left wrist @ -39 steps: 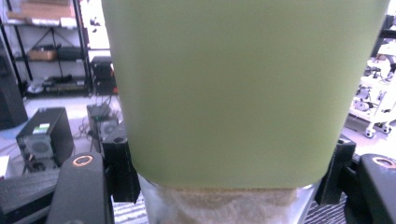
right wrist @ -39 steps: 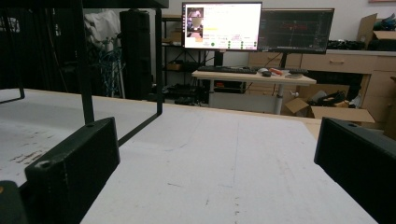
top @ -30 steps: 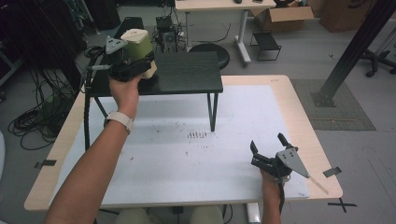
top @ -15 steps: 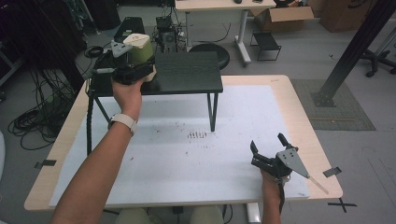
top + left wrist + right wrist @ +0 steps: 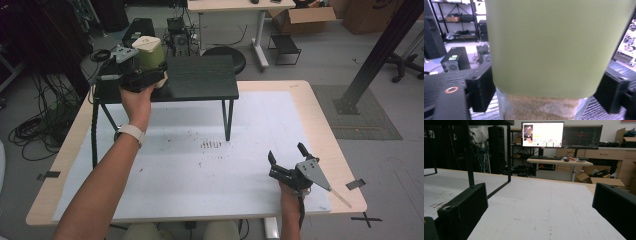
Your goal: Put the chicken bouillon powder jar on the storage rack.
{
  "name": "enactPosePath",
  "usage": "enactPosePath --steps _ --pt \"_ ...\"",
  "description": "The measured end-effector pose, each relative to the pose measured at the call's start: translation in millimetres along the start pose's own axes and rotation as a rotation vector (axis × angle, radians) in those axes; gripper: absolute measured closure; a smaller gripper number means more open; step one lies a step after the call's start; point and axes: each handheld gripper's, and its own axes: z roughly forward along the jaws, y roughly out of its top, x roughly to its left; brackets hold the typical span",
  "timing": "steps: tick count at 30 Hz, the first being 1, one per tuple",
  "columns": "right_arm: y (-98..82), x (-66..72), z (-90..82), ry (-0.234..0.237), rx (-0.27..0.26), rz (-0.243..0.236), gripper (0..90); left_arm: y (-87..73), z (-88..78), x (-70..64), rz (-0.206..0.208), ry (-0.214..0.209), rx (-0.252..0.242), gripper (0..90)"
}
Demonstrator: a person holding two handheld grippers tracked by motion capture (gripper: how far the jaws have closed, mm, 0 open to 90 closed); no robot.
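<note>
A glass jar [image 5: 150, 51] with a pale green sleeve and a cream lid stands at the left end of the black raised shelf [image 5: 200, 77]. My left gripper [image 5: 145, 71] is shut on it from the near side. In the left gripper view the jar [image 5: 549, 45] stands very close, with brown grainy contents behind the glass at its base and a black jaw pressed to each side, my left gripper [image 5: 544, 97] around it. My right gripper [image 5: 285, 152] is open with nothing in it, low over the white mat near the table's front right. From its own view my right gripper [image 5: 539, 217] faces across the bare mat.
The shelf stands on thin black legs [image 5: 227, 119] over the white mat [image 5: 210, 165]. Small dark marks [image 5: 211, 145] lie mid-mat. A strip of tape [image 5: 355, 184] sits at the table's right edge. Cables and equipment lie on the floor to the left, and a desk with monitors [image 5: 542, 134] is behind.
My left gripper and the jar have shifted slightly down and toward the shelf top. The right gripper has not moved.
</note>
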Motion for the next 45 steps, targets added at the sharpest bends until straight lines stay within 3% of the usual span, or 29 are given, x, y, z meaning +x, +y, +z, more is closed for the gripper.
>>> enactPosePath --steps 9,19,30,38,42,45 --pt "0.0 0.1 0.0 0.0 0.0 0.0 0.0 3.7 -5.0 1.2 -0.014 -0.017 -0.042 6.2" --pt "0.1 0.0 -0.1 0.0 0.0 0.001 0.0 6.7 -11.3 2.6 -0.007 -0.016 -0.071 1.0" --pt "0.1 0.2 0.1 -0.001 0.001 -0.001 0.0 10.3 -25.5 -2.6 0.05 -0.058 -0.128 0.2" --pt "0.1 0.1 0.2 0.0 0.002 -0.001 0.0 14.4 -39.5 -4.0 0.054 -0.094 -0.178 0.3" --pt "0.1 0.1 0.2 0.0 0.002 -0.001 0.0 12.6 -48.4 -1.6 0.022 -0.097 -0.228 0.2" --pt "0.1 0.1 0.1 0.0 0.002 -0.001 0.0 9.2 -53.0 1.2 0.028 -0.112 -0.239 0.2"
